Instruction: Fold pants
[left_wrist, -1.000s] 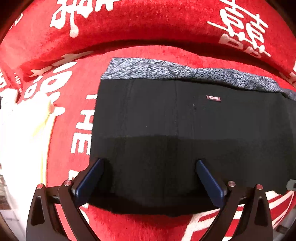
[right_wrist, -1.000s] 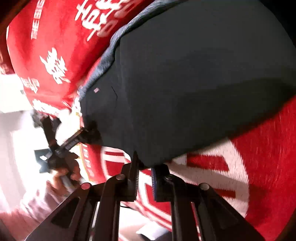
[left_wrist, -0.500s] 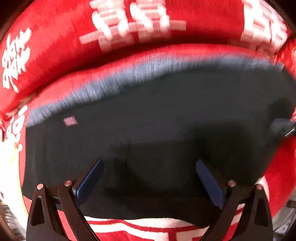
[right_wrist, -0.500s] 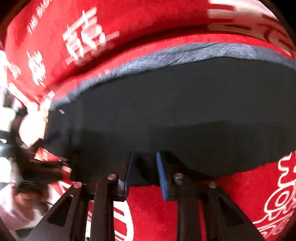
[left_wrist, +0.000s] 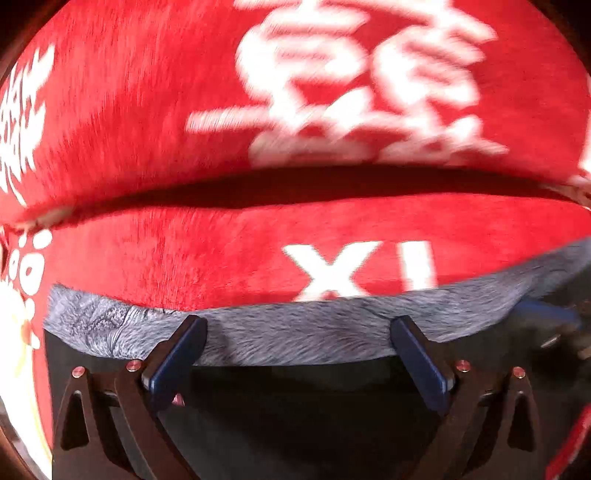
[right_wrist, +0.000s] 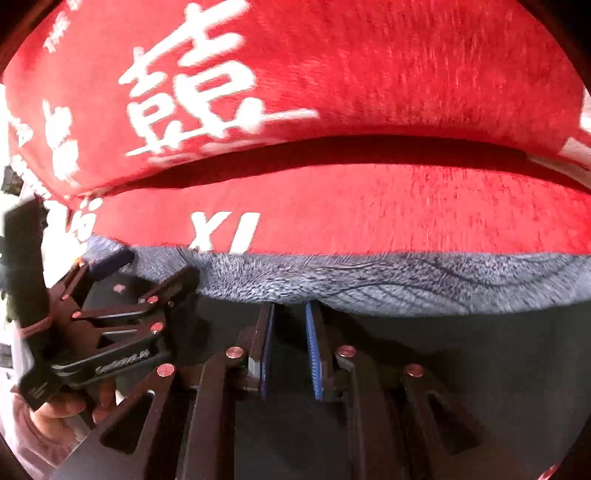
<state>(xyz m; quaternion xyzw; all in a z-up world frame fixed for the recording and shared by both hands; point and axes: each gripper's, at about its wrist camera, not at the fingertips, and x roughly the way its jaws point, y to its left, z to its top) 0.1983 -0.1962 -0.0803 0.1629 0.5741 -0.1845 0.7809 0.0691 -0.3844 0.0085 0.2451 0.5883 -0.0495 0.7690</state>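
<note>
My right gripper (right_wrist: 288, 343), jaws just narrowed on the black pants (right_wrist: 461, 369), has carried the fold to the sofa seat's (right_wrist: 369, 206) back edge; left gripper (left_wrist: 295, 354) wide

Both views bulge like a fishbowl, with dark, curved corners. The red blanket (left_wrist: 155, 110) is brightly lit and saturated beyond the jaws. In the left wrist view its white lettering (left_wrist: 354, 85) smears sideways with motion blur; in the right wrist view it is sharper. A deep shadow (right_wrist: 332, 155) fills the fold ahead of the jaws. The black pants (right_wrist: 461, 369) near the jaws are dim, with little detail. White glare burns out the left edges.
</note>
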